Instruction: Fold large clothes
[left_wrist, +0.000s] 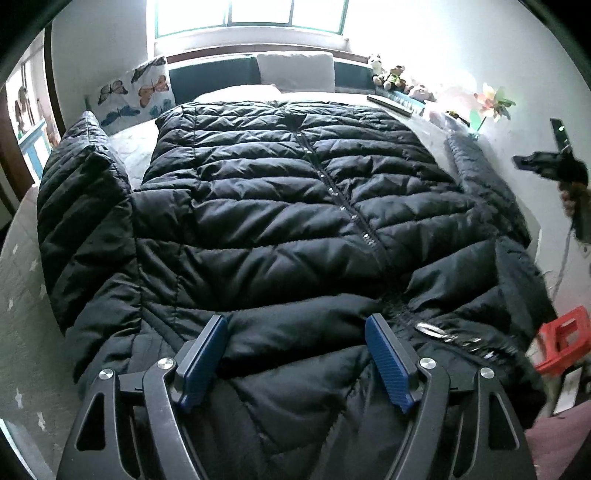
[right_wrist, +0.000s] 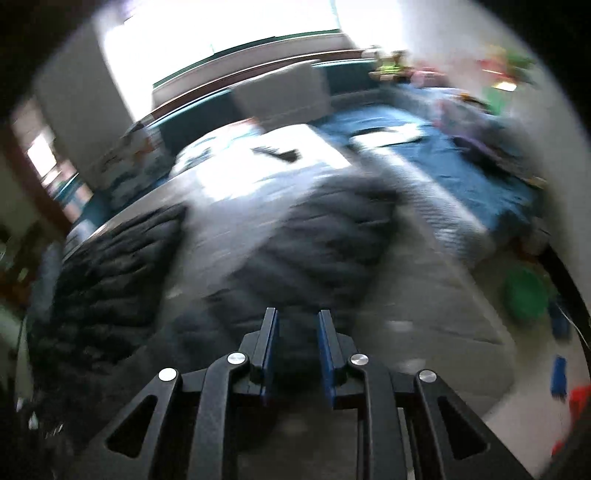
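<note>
A big black quilted jacket (left_wrist: 295, 184) lies spread front-up on the bed (left_wrist: 22, 295), zip running down its middle. Its left sleeve (left_wrist: 81, 206) is doubled back at the bed's edge. The right sleeve (left_wrist: 487, 184) stretches along the far side. My left gripper (left_wrist: 295, 321) stands wide open over the jacket's near end by the zip, pads not pressing the cloth. A hand holds my right gripper (left_wrist: 532, 162) in the air off the bed's right side. In the blurred right wrist view the right gripper (right_wrist: 298, 314) shows a narrow gap with nothing in it, above the dark sleeve (right_wrist: 325, 236).
A butterfly pillow (left_wrist: 136, 92), a grey cushion (left_wrist: 295, 70) and stuffed toys (left_wrist: 391, 74) line the head of the bed under a bright window. A red stool (left_wrist: 561, 339) stands on the floor at right, near a green object (right_wrist: 524, 291).
</note>
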